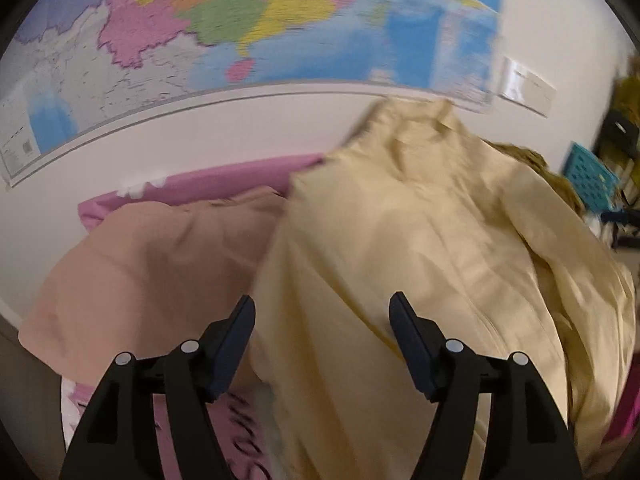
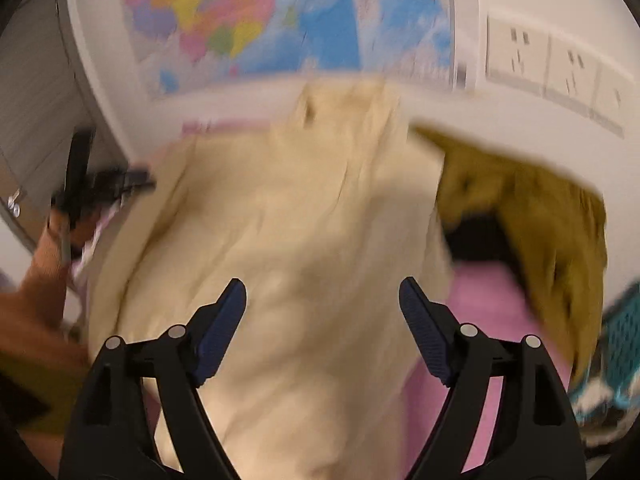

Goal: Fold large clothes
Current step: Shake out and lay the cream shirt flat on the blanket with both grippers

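A large cream-yellow garment [image 1: 420,240] lies crumpled on a pink sheet [image 1: 224,184], reaching up to the wall. It also fills the middle of the right wrist view [image 2: 304,208], which is blurred. My left gripper [image 1: 322,312] is open and empty above the garment's left part. My right gripper [image 2: 322,300] is open and empty above the garment. The left gripper also shows at the left edge of the right wrist view [image 2: 80,184], held in a hand.
A peach-tan cloth [image 1: 140,264] lies left of the garment. An olive-mustard garment [image 2: 540,216] lies to its right. A teal basket [image 1: 588,176] stands far right. A wall map [image 1: 240,28] hangs behind, with sockets [image 2: 552,64] to its right.
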The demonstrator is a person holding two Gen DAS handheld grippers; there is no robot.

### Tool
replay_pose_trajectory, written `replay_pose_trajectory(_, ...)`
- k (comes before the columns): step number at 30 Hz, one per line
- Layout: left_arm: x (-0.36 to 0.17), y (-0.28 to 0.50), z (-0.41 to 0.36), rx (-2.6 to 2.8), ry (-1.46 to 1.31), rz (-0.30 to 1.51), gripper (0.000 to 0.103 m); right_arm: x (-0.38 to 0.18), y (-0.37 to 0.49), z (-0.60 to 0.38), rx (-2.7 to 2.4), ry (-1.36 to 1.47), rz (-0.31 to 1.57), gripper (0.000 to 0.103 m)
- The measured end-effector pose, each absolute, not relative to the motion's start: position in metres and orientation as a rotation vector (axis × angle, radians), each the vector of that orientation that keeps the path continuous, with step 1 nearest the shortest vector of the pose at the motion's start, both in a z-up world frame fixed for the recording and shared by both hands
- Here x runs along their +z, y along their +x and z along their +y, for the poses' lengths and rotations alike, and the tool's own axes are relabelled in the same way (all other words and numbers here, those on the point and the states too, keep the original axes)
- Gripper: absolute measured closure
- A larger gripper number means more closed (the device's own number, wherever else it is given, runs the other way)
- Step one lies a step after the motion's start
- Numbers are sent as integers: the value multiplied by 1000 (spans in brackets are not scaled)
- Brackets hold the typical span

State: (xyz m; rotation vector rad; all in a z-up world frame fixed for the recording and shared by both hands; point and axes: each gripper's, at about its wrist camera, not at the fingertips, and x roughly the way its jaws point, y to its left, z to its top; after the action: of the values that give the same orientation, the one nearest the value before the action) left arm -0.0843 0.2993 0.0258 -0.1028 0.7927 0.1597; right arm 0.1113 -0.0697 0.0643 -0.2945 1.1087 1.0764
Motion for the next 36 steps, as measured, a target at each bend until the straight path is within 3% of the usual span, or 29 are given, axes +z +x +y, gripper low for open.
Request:
replay_pose_trajectory(3, 16, -94, 272, 139, -61, 813, 29, 46, 78, -82, 989, -369, 1146, 27)
replay_pose_trajectory(6, 4, -98, 255, 121, -46, 838, 29, 32, 66, -89, 938, -411, 1107, 60)
replay_pose_trajectory(7, 1, -97, 253, 129, -38, 843, 34, 31, 68, -92, 930, -400, 1103, 82)
replay_pose_trajectory(8, -3, -96, 251, 142, -20, 852, 38, 32, 73, -95, 932, -380, 1109, 93)
replay_pose_trajectory(10, -7, -95, 250, 172, 9, 858, 57, 48, 88, -110, 935, -290, 1094, 97)
replay_pose_trajectory(13, -7, -93, 259, 204, -9, 862, 79, 93, 127, -128, 872, -249, 967, 98)
replay_pose_trajectory(15, -2, -93, 264, 226, -16, 850, 87, 130, 161, -153, 786, -206, 881, 98)
replay_pose_trajectory(18, 2, -91, 277, 275, -23, 832, 90, 131, 199, -166, 674, -254, 850, 98)
replay_pose_trajectory(23, -9, -86, 309, 357, -101, 857, 89, 38, 249, -170, 516, -313, 1007, 96)
replay_pose_trajectory(24, -11, -88, 314, 368, -126, 865, 86, 13, 252, -171, 477, -321, 1029, 95)
replay_pose_trajectory(28, -3, -106, 315, 379, -143, 842, 58, -17, 249, -175, 411, -259, 1109, 76)
replay_pose_trajectory(29, 1, -115, 313, 342, -158, 828, 57, -11, 244, -176, 398, -264, 1086, 63)
replay_pose_trajectory(30, 5, -123, 312, 306, -179, 818, 49, 3, 234, -179, 382, -264, 1032, 57)
replay_pose_trajectory(31, 7, -131, 309, 288, -197, 815, 34, 16, 226, -183, 396, -247, 993, 47)
replay_pose_trajectory(36, -2, -150, 278, 151, -199, 817, 27, 73, 155, -184, 629, -145, 850, 34)
